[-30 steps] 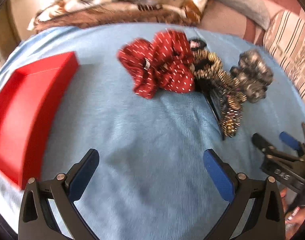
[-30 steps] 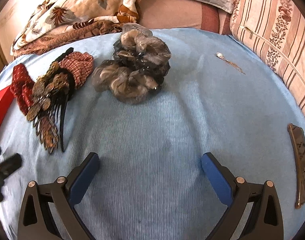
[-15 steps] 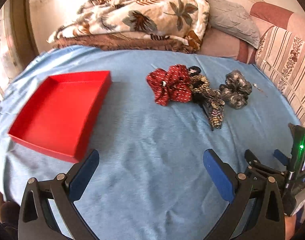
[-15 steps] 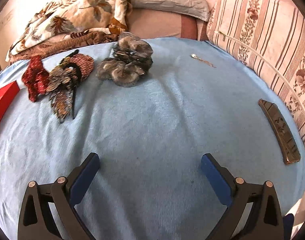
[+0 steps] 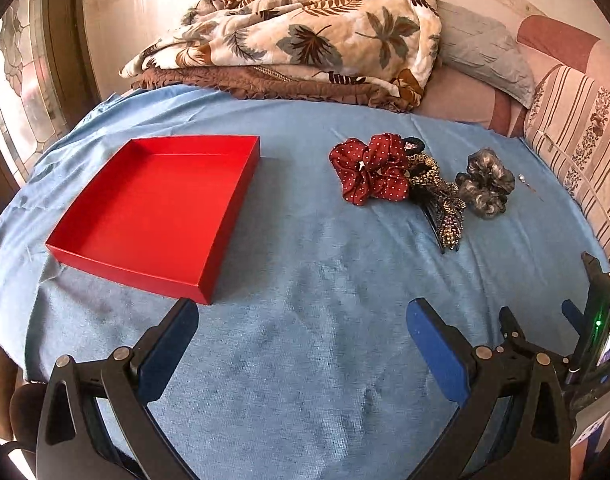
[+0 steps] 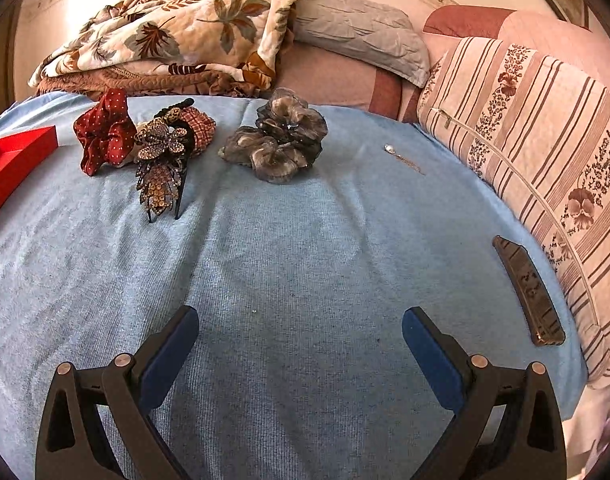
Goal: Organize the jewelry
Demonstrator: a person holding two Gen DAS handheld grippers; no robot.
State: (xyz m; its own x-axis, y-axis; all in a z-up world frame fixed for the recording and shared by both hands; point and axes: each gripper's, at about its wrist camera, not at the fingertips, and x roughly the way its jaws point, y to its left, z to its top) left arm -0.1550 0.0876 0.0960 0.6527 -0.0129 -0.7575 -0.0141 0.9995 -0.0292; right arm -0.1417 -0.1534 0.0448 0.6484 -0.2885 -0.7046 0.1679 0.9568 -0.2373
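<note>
Both claws spread wide and empty, held low over the light-blue ribbed bedsheet (image 6: 289,264), pointing forward and slightly down. Left claw (image 5: 303,344) nearest, blue pads well apart; right claw (image 6: 301,344) likewise, nothing between the pads.

Ahead and left of the left claw: shallow square red cardboard tray (image 5: 225,216), empty, stiff, probably light; likely the place for the pieces.

Farther ahead, right of the left claw and ahead-left of the right claw: cluster of hair pieces, touching or overlapping. Black hair clip with a bronze rhinestone flower (image 6: 161,168), rigid, teeth toward the claw; stones likely fragile, so better taken across the plain black spine. Dark-red white-dotted fabric scrunchie (image 5: 371,172), soft, light, compressible; any pinch on a fold should hold. Red checked fabric scrunchie (image 6: 201,128) behind the clip, partly hidden.

Just right of the cluster, apart from it: grey sheer ruffled scrunchie (image 6: 279,140), floppy, easily snagged.

Beyond, ahead-right of the right claw: thin chain with a small pale stone (image 6: 401,158), flat on the sheet, slippery, hard to pinch.

Far right of the right claw: long dark curved barrette (image 6: 529,292), stiff; grasp across the narrow width.
</note>
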